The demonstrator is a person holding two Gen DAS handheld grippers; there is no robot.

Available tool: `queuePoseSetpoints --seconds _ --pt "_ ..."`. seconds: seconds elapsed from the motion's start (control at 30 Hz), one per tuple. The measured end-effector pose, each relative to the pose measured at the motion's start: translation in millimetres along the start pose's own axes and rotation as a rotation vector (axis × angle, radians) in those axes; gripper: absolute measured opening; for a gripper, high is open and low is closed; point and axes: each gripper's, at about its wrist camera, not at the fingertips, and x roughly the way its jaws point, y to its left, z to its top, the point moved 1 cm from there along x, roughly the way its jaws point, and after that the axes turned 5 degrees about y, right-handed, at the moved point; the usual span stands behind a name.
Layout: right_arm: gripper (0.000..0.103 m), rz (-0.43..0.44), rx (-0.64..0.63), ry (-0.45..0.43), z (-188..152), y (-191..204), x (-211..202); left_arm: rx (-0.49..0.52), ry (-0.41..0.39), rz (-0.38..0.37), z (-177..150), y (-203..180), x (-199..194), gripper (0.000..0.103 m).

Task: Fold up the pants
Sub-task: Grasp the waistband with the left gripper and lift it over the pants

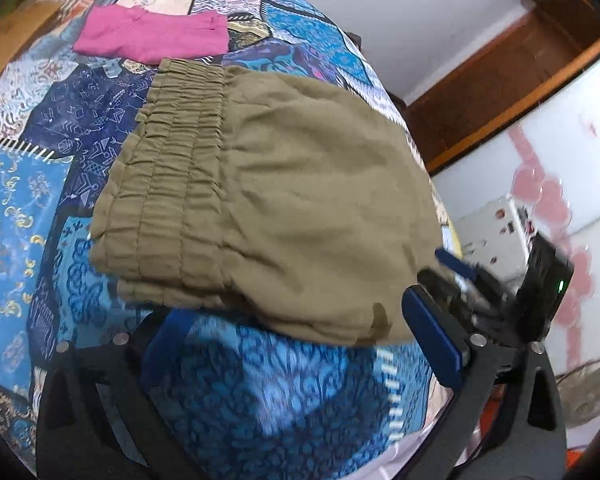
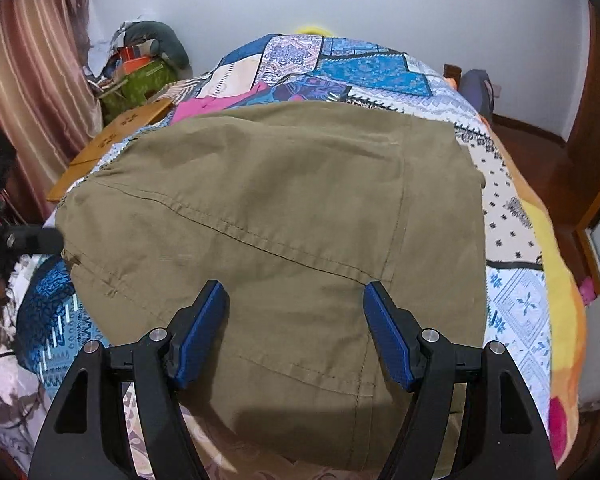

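Olive-khaki pants point(image 1: 268, 200) lie folded on a patchwork bedspread point(image 1: 260, 400), with the gathered elastic waistband point(image 1: 168, 184) at the left in the left wrist view. My left gripper point(image 1: 296, 344) is open, just at the near edge of the pants, holding nothing. In the right wrist view the pants point(image 2: 284, 216) fill the middle, and my right gripper point(image 2: 294, 320) is open just above the cloth. The right gripper also shows in the left wrist view point(image 1: 472, 280), at the pants' right edge.
A folded pink garment point(image 1: 152, 36) lies on the bed beyond the pants. A wooden board point(image 2: 112, 140) and a pile of bags point(image 2: 140, 72) sit at the bed's left. Wooden floor point(image 2: 540, 168) lies to the right of the bed.
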Motion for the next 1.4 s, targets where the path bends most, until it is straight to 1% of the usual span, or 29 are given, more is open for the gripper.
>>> queuePoseSetpoints --seconds 0.1,0.17,0.2,0.27,0.33,0.37,0.4,0.43,0.47,0.53,0.57,0.73,0.8,0.9,0.97,1.07,1.13,1.23,1.3,1.4 --pt "0.069 0.0 -0.006 -0.001 -1 0 1 -0.05 -0.037 -0.019 11 10 0 0.102" --pt "0.069 0.002 -0.007 0.0 -1 0 1 -0.072 -0.049 -0.018 17 14 1 0.102" --pt "0.069 0.004 -0.005 0.002 -1 0 1 -0.078 -0.054 -0.01 20 15 1 0.1" --pt "0.069 0.001 -0.006 0.006 0 0 1 -0.082 -0.067 0.022 27 15 0 0.088" --pt "0.069 -0.004 -0.009 0.016 1 0 1 -0.075 -0.076 0.075 32 14 -2 0.07" --pt "0.069 -0.006 -0.01 0.025 2 -1 1 -0.068 -0.085 0.097 34 13 -3 0.065" --pt "0.069 -0.01 -0.01 0.034 3 -1 0 -0.061 -0.094 0.122 36 13 -5 0.053" --pt "0.069 -0.016 -0.011 0.045 4 -1 -1 -0.046 -0.097 0.141 37 12 -7 0.048" --pt "0.069 -0.019 -0.012 0.055 5 -1 -1 -0.023 -0.106 0.159 38 9 -9 0.046" --pt "0.069 -0.029 -0.016 0.068 9 0 -4 0.028 -0.134 0.209 37 2 -13 0.038" --pt "0.069 -0.031 -0.019 0.067 12 1 -6 0.079 -0.154 0.261 34 -6 -15 0.036" --pt "0.069 -0.013 -0.028 -0.004 39 17 -18 0.231 -0.227 0.399 19 -30 -22 0.035" --pt "0.069 -0.009 -0.032 -0.03 56 27 -13 0.267 -0.243 0.43 14 -34 -24 0.035" --pt "0.069 -0.014 -0.046 -0.046 76 40 0 0.298 -0.256 0.457 8 -34 -28 0.035" --pt "0.069 -0.011 -0.054 -0.036 91 49 15 0.312 -0.263 0.477 5 -33 -31 0.035" --pt "0.069 0.008 -0.079 0.023 103 60 38 0.325 -0.281 0.503 -1 -29 -40 0.034" --pt "0.069 0.042 -0.109 0.089 104 70 57 0.324 -0.293 0.509 -2 -27 -46 0.034" --pt "0.07 0.084 -0.18 0.18 93 86 77 0.334 -0.327 0.522 -4 -28 -55 0.032" --pt "0.071 0.074 -0.21 0.172 89 91 74 0.349 -0.336 0.522 -3 -32 -58 0.032" --pt "0.069 0.092 -0.172 0.151 89 84 60 0.378 -0.36 0.538 -2 -44 -61 0.031"
